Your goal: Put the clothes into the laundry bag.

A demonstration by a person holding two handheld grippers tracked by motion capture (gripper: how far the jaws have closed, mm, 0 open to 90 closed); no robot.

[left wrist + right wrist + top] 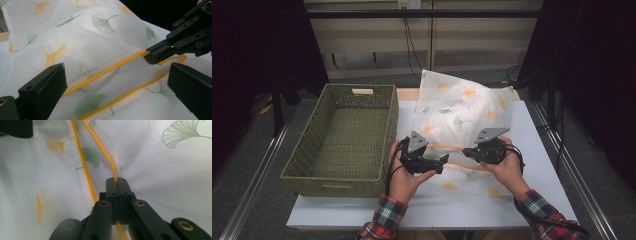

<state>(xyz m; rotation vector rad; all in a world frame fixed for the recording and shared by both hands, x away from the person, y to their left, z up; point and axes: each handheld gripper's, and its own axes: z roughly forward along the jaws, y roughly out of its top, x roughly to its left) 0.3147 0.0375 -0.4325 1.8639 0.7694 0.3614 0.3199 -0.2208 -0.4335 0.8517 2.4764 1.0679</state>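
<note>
- the white mesh bag with ginkgo leaf print (462, 107) lies on the white table (542, 165), its far part puffed up, its open mouth turned to the person; the woven basket (343, 137) stands just beside it on the left.
- the mouth has two yellow trimmed edges (105, 72) that run side by side, the upper one lifted a little above the lower one.
- the right gripper (117, 182) has its jaws pressed together on the upper yellow edge, and the trim comes out straight from between the tips; i judge it holds this edge up so that the mouth stays open.
- from this pinch the mesh is pulled into a small peak, so the cloth is under light tension there.
- the left gripper (115, 82) has its jaws spread wide and nothing is pressed by them; both yellow edges pass in the gap between the two fingers (45, 85), apart from the pads.
- i judge the left gripper is placed so to take the other part of the edge, but it is not closed yet.
- in the high view both grippers meet over the near part of the bag, right (468, 152) and left (443, 164) tips near to each other.
</note>
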